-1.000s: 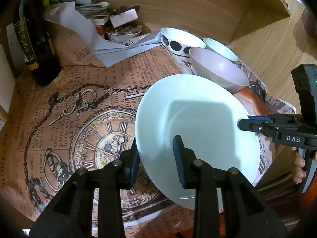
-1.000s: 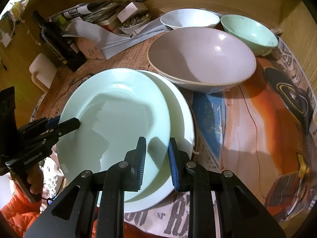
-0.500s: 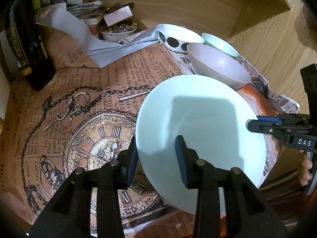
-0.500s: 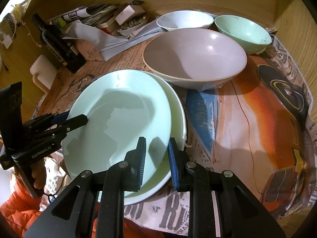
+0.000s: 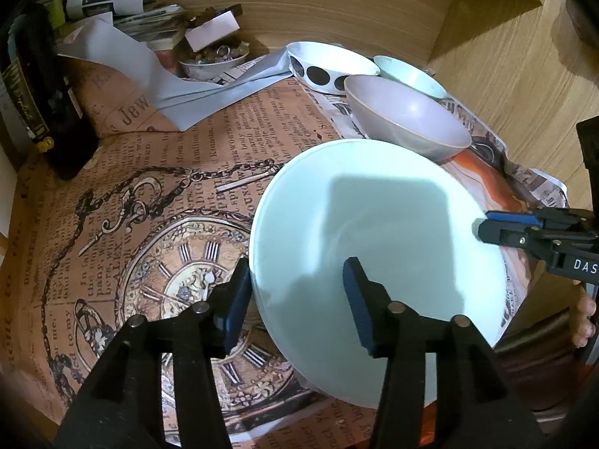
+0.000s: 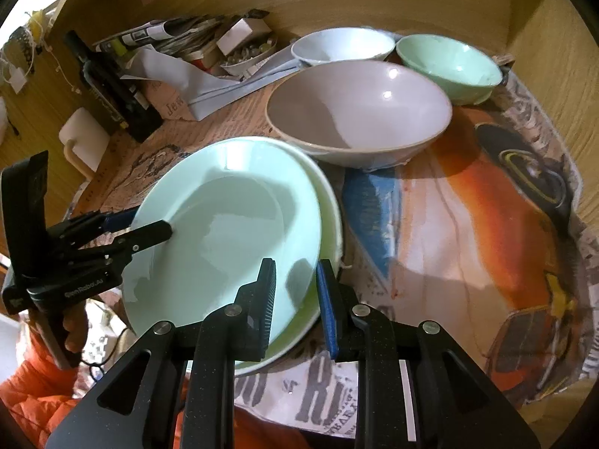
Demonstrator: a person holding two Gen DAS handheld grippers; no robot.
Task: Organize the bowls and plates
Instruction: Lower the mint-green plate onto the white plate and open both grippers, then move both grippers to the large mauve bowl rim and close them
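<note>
Top plate: the pale green plate [image 6: 228,224] is lying on a cream plate [image 6: 329,220], shifted off it toward the left gripper's side, so the cream rim is showing only on the side nearer the grey bowl [image 6: 359,112].
Left gripper: the left gripper [image 5: 295,295] is straddling the top plate's rim with its jaws apart; they have just been opening, the rim is sitting between the pads, and neither pad seems to be pressing on it.
Right gripper: the right gripper [image 6: 295,299] is standing with its jaws nearly together across the plates' opposite edge; it looks clamped on the top plate's rim, though whether the cream rim is caught too I cannot tell.
Key relation: the two tongs are facing each other across the top plate; the plate is round, so no long axis is mattering, and the right hand is the one keeping hold.
Judged step: the top plate is probably being released onto the cream one, and the right jaws would need to let go next.
Bowls: beyond the plates, the grey bowl is sitting nearest, with the spotted bowl [image 5: 329,65] and the green bowl [image 6: 449,65] behind it, all unstacked.
Writing: "DAS" is showing on the right gripper in the left view; "Jew" and small newsprint are showing on the paper [image 5: 123,187] beside the plates; the lettering on the bottle [image 5: 37,101] beyond the paper is too blurred to read.
</note>
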